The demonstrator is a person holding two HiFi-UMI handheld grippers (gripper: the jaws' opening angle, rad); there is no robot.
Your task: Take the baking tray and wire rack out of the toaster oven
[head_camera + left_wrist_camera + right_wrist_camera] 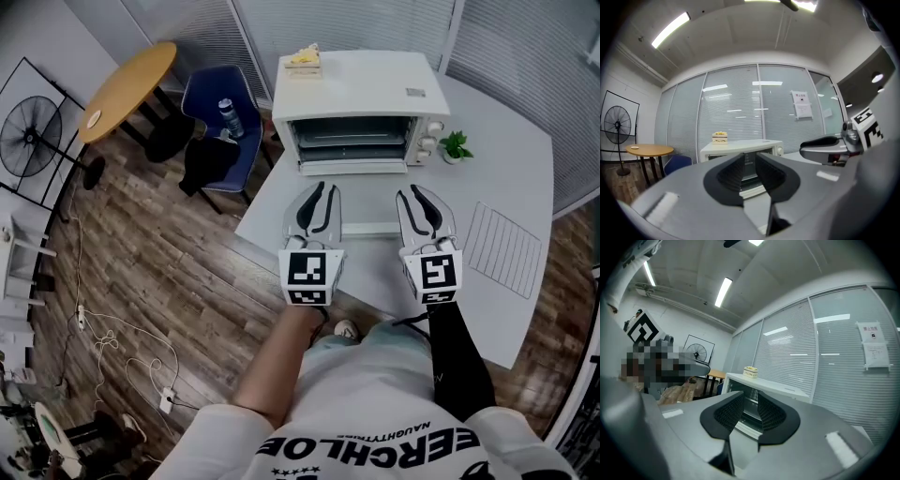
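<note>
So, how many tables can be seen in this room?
2. The white table carries the toaster oven; the round wooden table stands at the upper left of the head view, near the fan. Others may be out of frame.

Head count, top of the frame down to the middle.
One toaster oven (pixel 361 80), one wire rack (pixel 504 248) and one small potted plant (pixel 456 147) on one white table (pixel 506 183); one sandwich-like block (pixel 304 60) on the oven's top. Two grippers at centre: the left hand-held gripper (pixel 319 193) and the right hand-held gripper (pixel 415 194). At the upper left: one round wooden table (pixel 127 89), one blue chair (pixel 208 94) carrying one bottle (pixel 231 117), and one standing fan (pixel 33 139).
</note>
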